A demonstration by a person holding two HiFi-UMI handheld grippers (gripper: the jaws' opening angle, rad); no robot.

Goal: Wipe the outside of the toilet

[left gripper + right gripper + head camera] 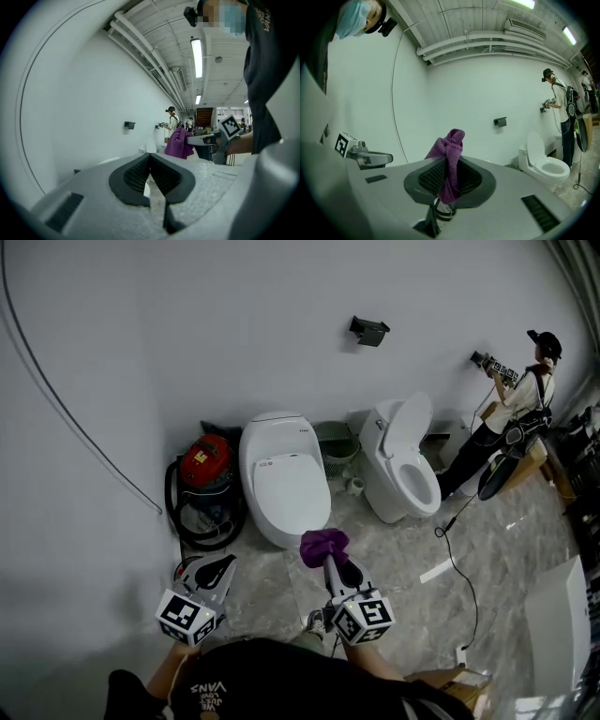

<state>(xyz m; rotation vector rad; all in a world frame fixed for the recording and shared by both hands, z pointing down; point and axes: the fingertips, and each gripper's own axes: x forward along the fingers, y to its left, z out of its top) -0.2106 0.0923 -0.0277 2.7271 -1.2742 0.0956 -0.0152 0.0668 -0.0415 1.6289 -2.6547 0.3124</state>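
Two white toilets stand against the wall. The nearer toilet [281,472], lid closed, is straight ahead of me; the other toilet [401,460] [543,161], lid up, is to the right. My right gripper [328,557] [449,177] is shut on a purple cloth [324,545] [450,154] [178,143], held just short of the nearer toilet's front. My left gripper [223,566] [150,174] is shut with nothing in it, low at the left, in front of the closed toilet.
A red vacuum cleaner [206,465] with a black hose sits left of the nearer toilet. A green bin [337,444] stands between the toilets. A person [511,409] works at the far right wall. A cable [459,568] and a box [464,679] lie on the marble floor.
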